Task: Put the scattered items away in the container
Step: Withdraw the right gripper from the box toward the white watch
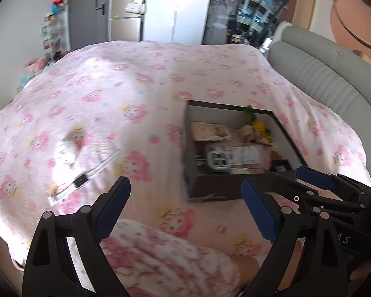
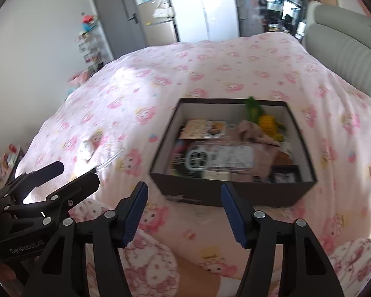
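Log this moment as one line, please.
left hand-held gripper: open, empty | right hand-held gripper: open, empty | box: part filled | white strip: on bedspread

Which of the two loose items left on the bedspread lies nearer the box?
The long white strip with the black end; its white tip reaches toward the box. The small white object lies beyond it, farther from the box.
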